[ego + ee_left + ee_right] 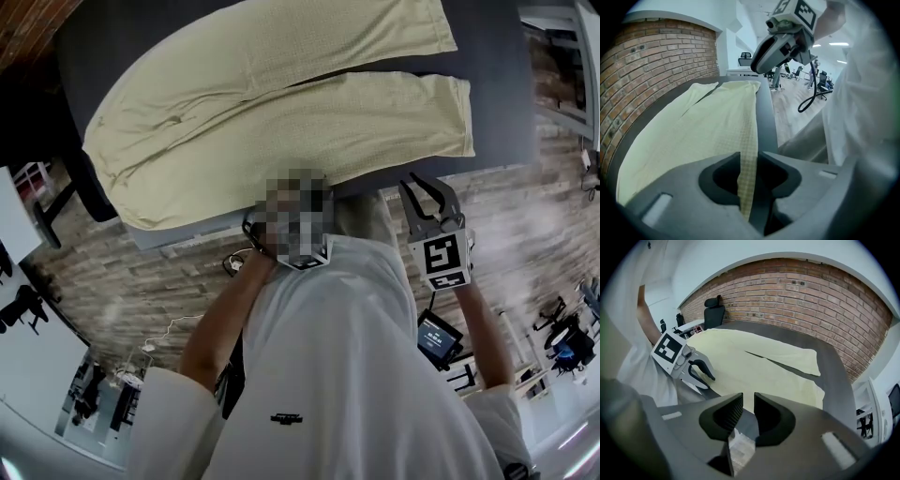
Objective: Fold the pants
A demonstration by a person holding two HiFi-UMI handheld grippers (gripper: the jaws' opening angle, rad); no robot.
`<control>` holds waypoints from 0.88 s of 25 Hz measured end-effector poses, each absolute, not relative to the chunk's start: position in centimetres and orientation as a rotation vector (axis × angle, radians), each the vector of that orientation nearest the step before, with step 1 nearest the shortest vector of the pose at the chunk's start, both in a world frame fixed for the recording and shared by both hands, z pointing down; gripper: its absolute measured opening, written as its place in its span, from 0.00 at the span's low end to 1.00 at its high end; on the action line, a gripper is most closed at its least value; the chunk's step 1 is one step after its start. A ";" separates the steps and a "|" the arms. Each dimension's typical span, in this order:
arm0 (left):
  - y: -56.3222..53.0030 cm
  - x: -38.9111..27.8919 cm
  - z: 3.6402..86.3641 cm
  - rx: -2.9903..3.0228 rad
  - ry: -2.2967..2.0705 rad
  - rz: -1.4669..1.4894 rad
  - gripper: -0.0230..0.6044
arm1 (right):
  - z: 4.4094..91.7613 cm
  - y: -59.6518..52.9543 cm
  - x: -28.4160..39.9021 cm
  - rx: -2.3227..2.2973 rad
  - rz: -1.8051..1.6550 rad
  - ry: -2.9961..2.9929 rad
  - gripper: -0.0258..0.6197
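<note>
Pale yellow pants lie flat on the dark grey table, waist at the left and both legs running to the right. My right gripper hovers at the table's near edge by the leg hems, jaws apart and empty; in its own view the right gripper looks over the pants. In the head view a mosaic patch covers most of my left gripper. The left gripper is at the near edge by the waist, with its jaws apart. The pants' edge shows through the gap, unpinched.
A brick wall runs behind the table. A black office chair stands at the far end, and another dark chair is at the table's left. Wood-pattern floor lies below the near edge. A person's white shirt fills the foreground.
</note>
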State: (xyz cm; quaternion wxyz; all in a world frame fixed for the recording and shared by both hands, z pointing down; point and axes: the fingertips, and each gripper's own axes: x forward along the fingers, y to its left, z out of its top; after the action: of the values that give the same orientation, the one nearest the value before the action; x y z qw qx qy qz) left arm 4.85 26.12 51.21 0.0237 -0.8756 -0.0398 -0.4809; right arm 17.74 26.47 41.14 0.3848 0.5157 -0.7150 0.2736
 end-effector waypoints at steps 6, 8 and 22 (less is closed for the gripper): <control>25.0 4.9 51.2 -2.793 -0.048 -1.538 0.05 | 42.0 26.8 18.7 1.300 0.706 -1.808 0.16; 24.3 5.2 50.6 -2.842 -0.021 -1.541 0.05 | 42.4 26.8 19.1 1.300 0.709 -1.792 0.16; 22.9 5.6 47.6 -2.869 0.025 -1.488 0.05 | 46.8 28.5 23.8 1.221 0.606 -1.644 0.21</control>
State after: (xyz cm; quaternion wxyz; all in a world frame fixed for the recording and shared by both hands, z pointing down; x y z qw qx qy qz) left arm 5.58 22.87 47.63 -0.0451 -0.8868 0.0077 -0.4599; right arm 23.76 28.54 46.77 0.4820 0.5008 -0.6745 0.2488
